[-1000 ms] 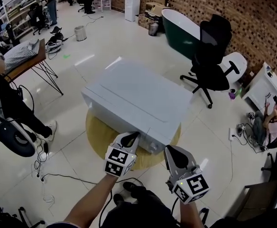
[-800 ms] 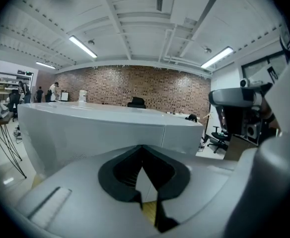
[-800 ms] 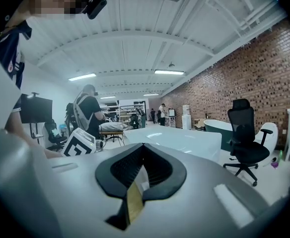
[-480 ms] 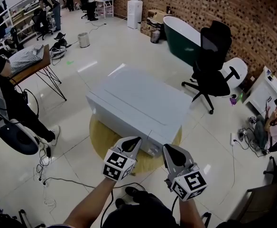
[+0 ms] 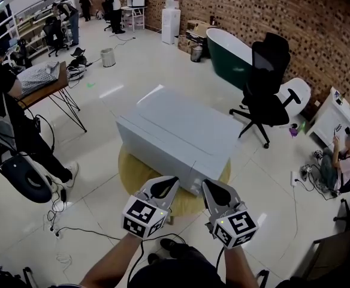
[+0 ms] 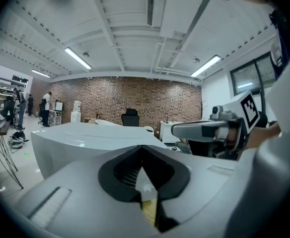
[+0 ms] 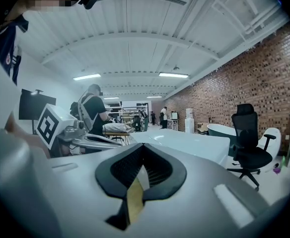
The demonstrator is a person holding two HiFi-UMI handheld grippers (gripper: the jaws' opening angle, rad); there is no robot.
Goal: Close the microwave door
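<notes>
The white microwave (image 5: 175, 131) stands on a low round yellowish table (image 5: 133, 174), its front lower edge towards me. From above its front looks flush; I cannot see the door itself. My left gripper (image 5: 170, 181) and right gripper (image 5: 205, 185) hover side by side just short of that front, a small gap between them. Both are shut with nothing between the fingers. In the left gripper view the microwave's top (image 6: 85, 135) lies beyond the shut left gripper (image 6: 143, 148), with the right gripper (image 6: 184, 131) beside it. The right gripper view shows the microwave (image 7: 189, 143) past the shut right gripper (image 7: 142, 147).
A black office chair (image 5: 269, 83) and a green bathtub (image 5: 229, 50) stand behind the microwave on the right. A person (image 5: 7, 113) stands at the left by a small table (image 5: 40, 80). Cables (image 5: 61, 221) trail on the floor. Another person (image 5: 340, 155) sits at the right.
Both grippers have drawn back a little from the microwave's front towards me. The left one no longer overlaps the front face. The head view has shifted slightly.
</notes>
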